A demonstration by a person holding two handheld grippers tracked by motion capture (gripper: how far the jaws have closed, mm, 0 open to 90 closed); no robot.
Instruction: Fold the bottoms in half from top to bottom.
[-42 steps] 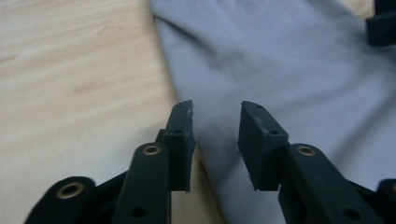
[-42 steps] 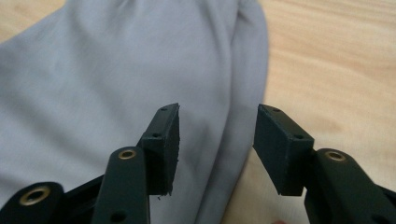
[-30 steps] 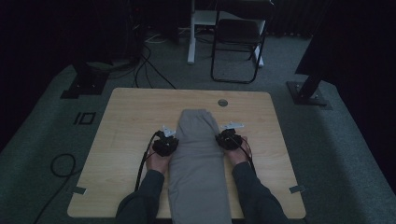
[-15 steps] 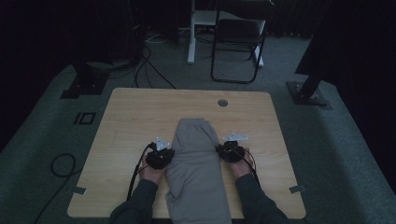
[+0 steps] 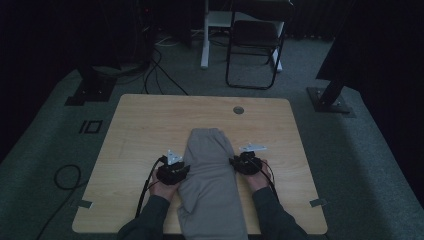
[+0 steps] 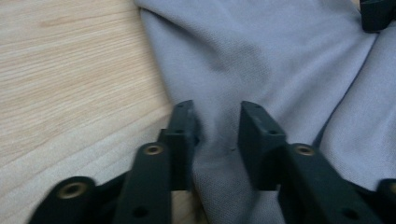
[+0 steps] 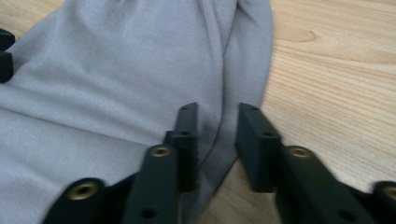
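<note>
A long grey garment [image 5: 210,175] lies folded lengthwise on the wooden table [image 5: 145,125], from its middle to the front edge. My left gripper [image 5: 184,169] sits at the garment's left edge and my right gripper [image 5: 234,163] at its right edge, each held in a hand. In the left gripper view the jaws [image 6: 217,126] pinch a raised fold of the grey cloth [image 6: 261,56]. In the right gripper view the jaws [image 7: 217,126] close on the garment's edge [image 7: 140,70], with bare wood beside it. Each gripper view catches a black tip of the other gripper [image 6: 378,14] [image 7: 5,53].
A round cable hole [image 5: 238,110] sits near the table's far edge. Behind the table stand a black chair [image 5: 255,45] and a white post [image 5: 205,35]. Stand bases [image 5: 330,100] [image 5: 90,90] and cables [image 5: 65,175] lie on the dark floor.
Both grippers have drawn back toward the person with the garment between them. The cloth's far end has slid nearer, and more of it hangs over the front edge.
</note>
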